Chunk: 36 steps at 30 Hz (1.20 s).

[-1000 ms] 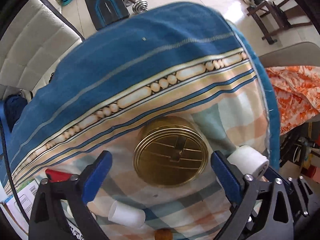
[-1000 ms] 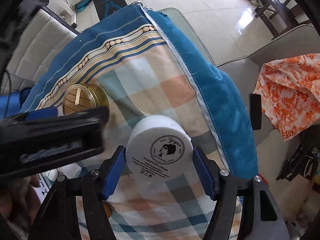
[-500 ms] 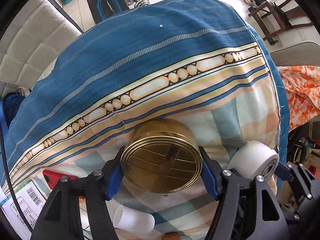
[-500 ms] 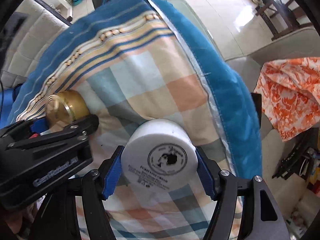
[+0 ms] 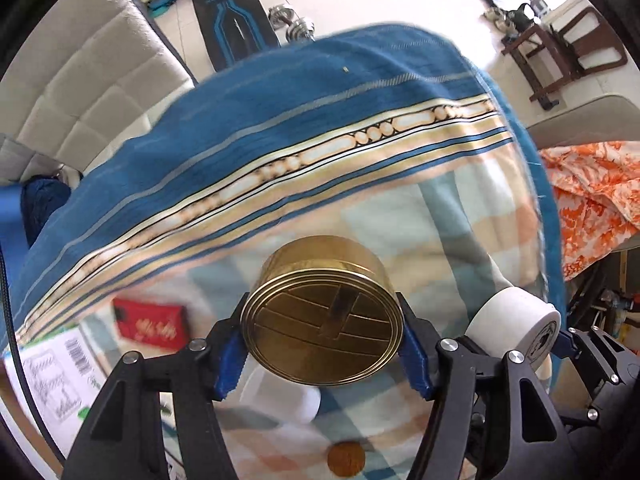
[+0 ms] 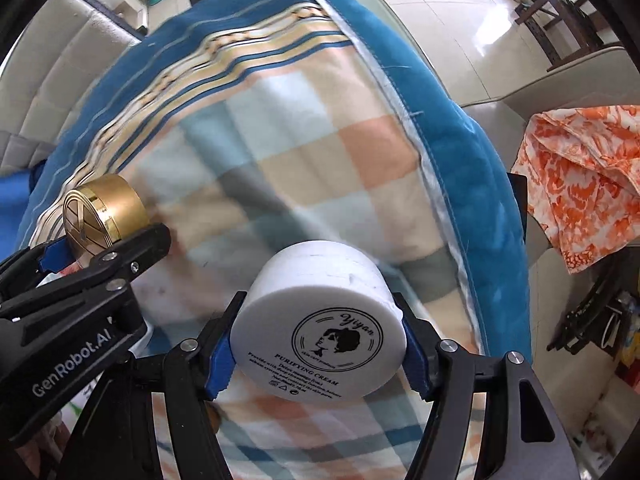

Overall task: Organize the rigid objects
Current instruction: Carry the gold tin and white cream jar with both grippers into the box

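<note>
Left tongs [image 5: 324, 354]: your blue pads have just been closing and now clamp the gold tin [image 5: 325, 320] from both sides, lid facing the camera.
Gold tin: it hangs in your left grip above the checked cloth [image 5: 400, 216], clear of it.
Right tongs [image 6: 318, 354]: clamped on the white cream jar [image 6: 320, 340], pads pressed against its sides, printed label facing the lens.
White cream jar: in the left view it sits just right of the gold tin, between the other tongs' blue pads.
Below the tin: a white cup [image 5: 280, 398] lies on its side on the cloth, and a small brown round thing [image 5: 346, 458] lies nearer the bottom edge.
Left of the tin: a red packet [image 5: 150, 322] on the cloth, and a printed white box [image 5: 56, 372] beside it at the edge.
Cloth: checked in the middle, then a cream beaded stripe, then a blue border draped over the counter.
Far right: an orange patterned fabric [image 6: 576, 184] on a chair.
Far back: dumbbells [image 5: 294, 26] on the tiled floor.
</note>
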{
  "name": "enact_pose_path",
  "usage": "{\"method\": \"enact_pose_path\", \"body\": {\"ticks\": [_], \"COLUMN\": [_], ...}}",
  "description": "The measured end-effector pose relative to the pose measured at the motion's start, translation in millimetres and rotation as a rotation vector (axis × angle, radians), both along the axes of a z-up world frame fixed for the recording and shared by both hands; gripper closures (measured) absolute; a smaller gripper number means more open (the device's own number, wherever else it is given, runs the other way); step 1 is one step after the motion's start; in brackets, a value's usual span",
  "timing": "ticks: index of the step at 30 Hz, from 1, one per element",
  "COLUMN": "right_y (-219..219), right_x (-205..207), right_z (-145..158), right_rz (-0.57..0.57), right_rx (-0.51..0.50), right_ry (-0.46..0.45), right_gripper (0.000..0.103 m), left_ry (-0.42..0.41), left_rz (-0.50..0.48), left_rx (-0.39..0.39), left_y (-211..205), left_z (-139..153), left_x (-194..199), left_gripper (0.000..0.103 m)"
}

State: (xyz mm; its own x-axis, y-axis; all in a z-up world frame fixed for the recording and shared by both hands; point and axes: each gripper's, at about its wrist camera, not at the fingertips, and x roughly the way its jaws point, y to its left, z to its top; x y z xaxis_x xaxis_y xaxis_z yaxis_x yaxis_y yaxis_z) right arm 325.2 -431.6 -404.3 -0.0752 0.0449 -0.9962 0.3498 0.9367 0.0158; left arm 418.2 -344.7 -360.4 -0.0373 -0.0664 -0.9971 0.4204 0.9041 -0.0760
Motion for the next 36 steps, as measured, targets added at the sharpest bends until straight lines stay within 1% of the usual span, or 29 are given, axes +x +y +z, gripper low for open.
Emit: {"method": "enact_pose_path", "body": {"ticks": [3, 5, 8, 11, 14, 16, 17, 19, 21, 24, 26, 28, 31, 34, 36], "right_y": [12, 25, 47, 72, 100, 123, 137, 165, 194, 244, 273, 304, 347, 384, 402], "right_x": [-9, -15, -26, -37, -49, -56, -58, -62, -65, -64, -61, -57, -48, -39, -30], "right_z": [20, 37, 58, 81, 104, 119, 127, 138, 147, 151, 147, 141, 124, 104, 85], "right_rz": [0.031, 0.066, 0.103, 0.133, 0.167, 0.191, 0.204, 0.235, 0.268, 0.320, 0.343, 0.372, 0.405, 0.423, 0.435], "right_rx": [-0.005, -0.026, -0.024, -0.012, 0.006, 0.022, 0.031, 0.046, 0.066, 0.109, 0.127, 0.139, 0.163, 0.166, 0.156], "right_ry": [-0.024, -0.045, -0.070, -0.103, -0.138, -0.161, -0.173, -0.190, -0.203, -0.209, -0.204, -0.191, -0.151, -0.100, -0.053], "right_gripper": [0.033, 0.033, 0.033, 0.033, 0.033, 0.033, 0.033, 0.033, 0.033, 0.033, 0.033, 0.033, 0.033, 0.033, 0.033], "left_ry": [-0.045, -0.066, -0.104, -0.141, -0.171, -0.186, -0.192, -0.197, -0.197, -0.182, -0.168, -0.156, -0.146, -0.127, -0.093], "left_rz": [0.043, 0.075, 0.110, 0.134, 0.168, 0.190, 0.211, 0.233, 0.258, 0.302, 0.341, 0.377, 0.407, 0.435, 0.453], "left_rx": [-0.034, -0.074, -0.122, -0.154, -0.179, -0.186, -0.187, -0.179, -0.153, -0.129, -0.110, -0.090, -0.052, 0.001, 0.029], "left_y": [19, 36, 61, 87, 128, 158, 179, 209, 242, 292, 326, 358, 393, 425, 445], "left_z": [25, 46, 80, 110, 134, 144, 149, 152, 151, 148, 144, 138, 130, 111, 93], "left_x": [-8, -15, -28, -42, -58, -68, -75, -86, -100, -111, -114, -115, -111, -97, -85], "left_gripper": [0.041, 0.041, 0.041, 0.041, 0.041, 0.041, 0.041, 0.041, 0.041, 0.041, 0.041, 0.041, 0.041, 0.041, 0.041]}}
